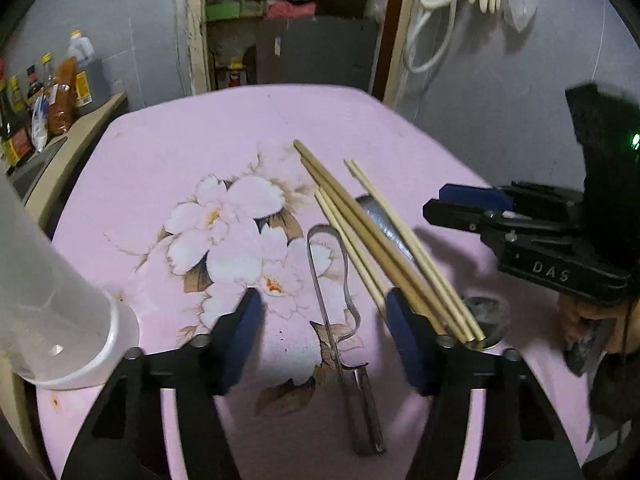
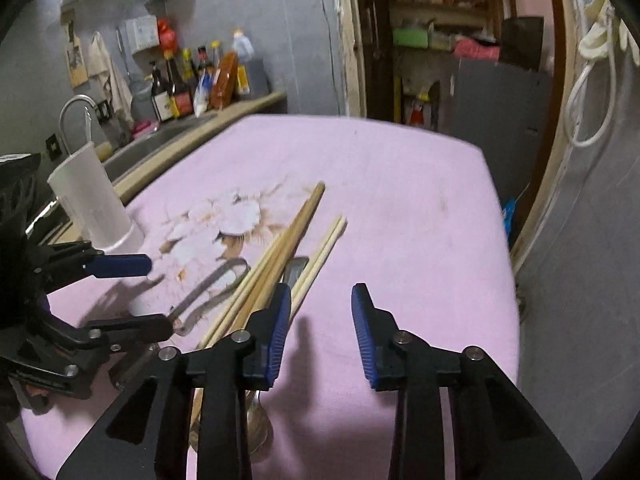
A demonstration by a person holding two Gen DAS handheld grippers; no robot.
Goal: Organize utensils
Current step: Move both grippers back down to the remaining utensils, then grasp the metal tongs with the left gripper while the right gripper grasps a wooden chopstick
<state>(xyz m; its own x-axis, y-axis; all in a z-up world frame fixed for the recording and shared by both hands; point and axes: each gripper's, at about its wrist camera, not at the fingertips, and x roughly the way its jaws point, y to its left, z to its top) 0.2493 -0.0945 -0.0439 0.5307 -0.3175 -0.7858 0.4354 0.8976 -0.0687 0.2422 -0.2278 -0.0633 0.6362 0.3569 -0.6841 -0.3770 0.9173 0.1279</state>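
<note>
The chopsticks (image 1: 384,248) lie in a loose crossed heap at the table's (image 1: 160,152) centre, running from 11 toward 5 o'clock in the left wrist view. They look light, stiff and prone to rolling, so a grip near mid-length seems safest. I count about five sticks, one metal tongs (image 1: 340,320) at 6 o'clock, one spoon (image 1: 486,320) under the sticks, and one white cup (image 1: 60,320) at 8 o'clock. The left gripper (image 1: 324,336) gapes wide and empty; the right gripper (image 2: 320,332) is likewise spread, holding nothing.
</note>
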